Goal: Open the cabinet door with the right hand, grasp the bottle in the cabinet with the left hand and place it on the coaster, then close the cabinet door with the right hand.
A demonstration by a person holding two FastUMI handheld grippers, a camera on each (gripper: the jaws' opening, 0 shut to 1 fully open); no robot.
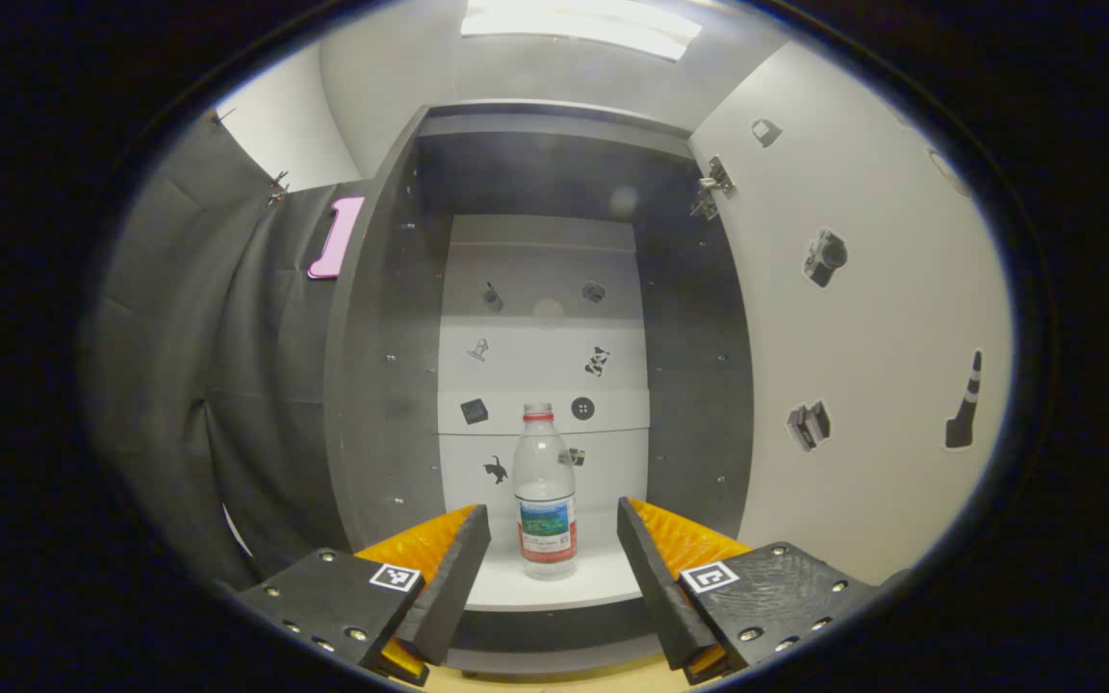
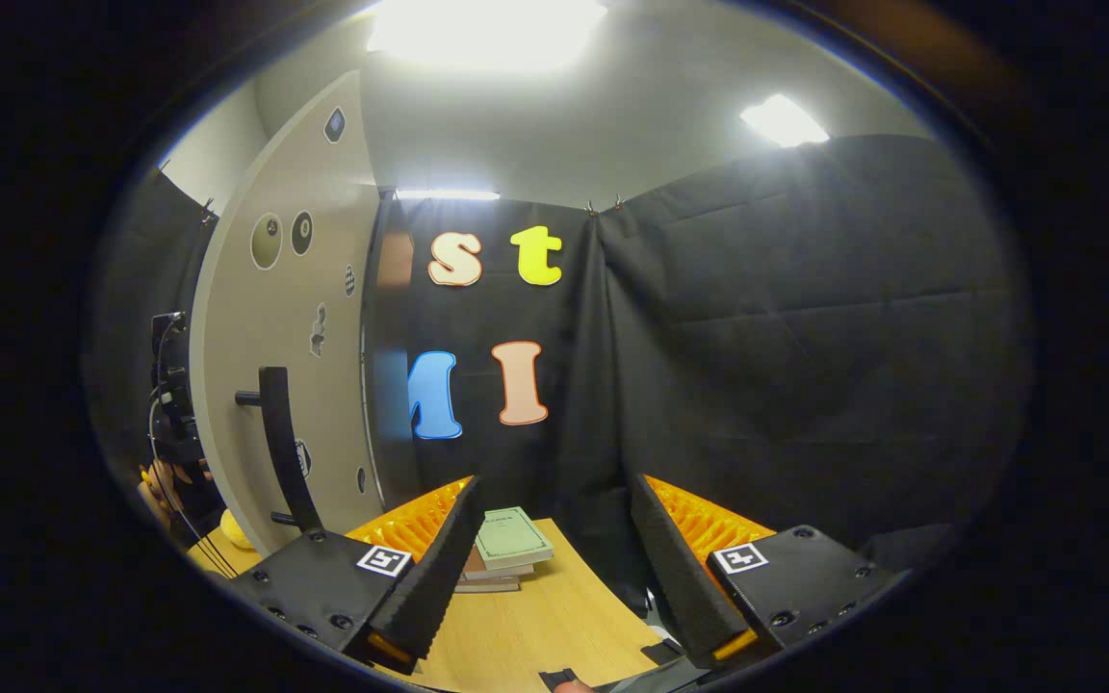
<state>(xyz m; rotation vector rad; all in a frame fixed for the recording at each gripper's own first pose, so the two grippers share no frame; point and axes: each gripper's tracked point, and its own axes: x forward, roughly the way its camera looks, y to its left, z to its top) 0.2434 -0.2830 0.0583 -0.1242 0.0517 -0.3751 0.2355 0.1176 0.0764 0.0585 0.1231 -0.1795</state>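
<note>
While the cabinet door (image 1: 863, 318) stands swung open at frame right in the left gripper view, a flat pale panel w/ small stickers, the clear ribbed plastic bottle (image 1: 545, 491) w/ red cap & printed label stands upright at lower centre on the white cabinet (image 1: 391, 366) shelf, dark side walls around it. Left gripper (image 1: 553, 525) is spread wide, holding nothing, bottle seen btwn its fingers but farther back, not touching. Right gripper view has the door's outer face w/ a long dark bar handle (image 2: 283, 448) at left, plus a woodgrain table (image 2: 535, 626) & stacked books (image 2: 508, 544) at bottom centre; right gripper (image 2: 554, 534) also wide, empty.
</note>
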